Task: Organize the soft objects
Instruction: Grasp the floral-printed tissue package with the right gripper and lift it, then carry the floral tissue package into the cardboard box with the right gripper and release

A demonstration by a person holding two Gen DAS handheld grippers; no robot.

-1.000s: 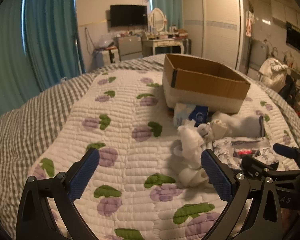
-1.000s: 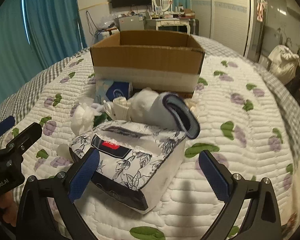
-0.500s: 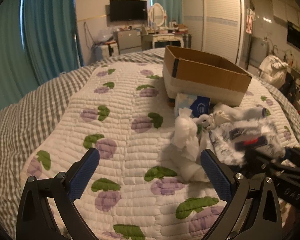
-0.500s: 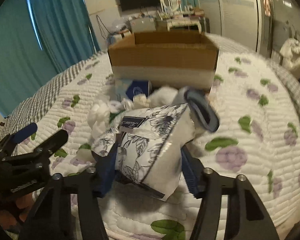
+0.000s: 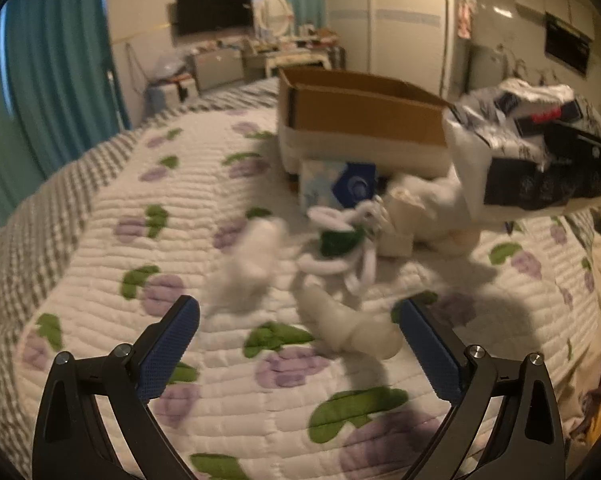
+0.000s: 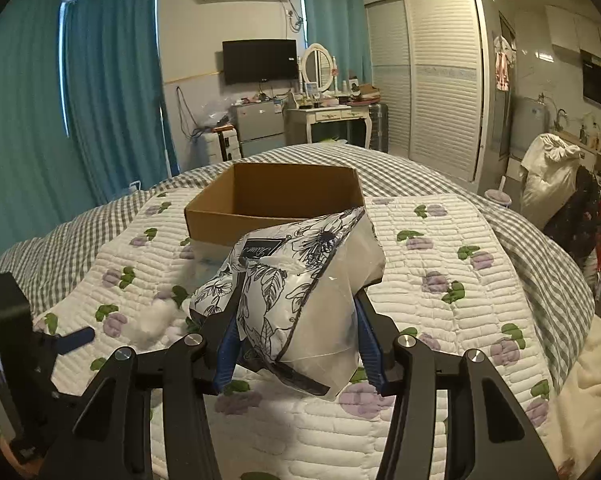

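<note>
The floral tissue pack (image 6: 300, 300), lifted clear of the quilt (image 6: 440, 256), is tilted with its long axis running up and away toward the open cardboard box (image 6: 276, 204) just behind it, far corner highest. The right gripper (image 6: 296, 344) is clamped on the pack's lower end, one blue pad on each side. The left gripper (image 5: 298, 344) hangs with jaws spread wide and nothing between them, over the white stuffed toys (image 5: 340, 248) lying near the blue tissue packet (image 5: 340, 188) before the box.

No legible text on any object.
</note>
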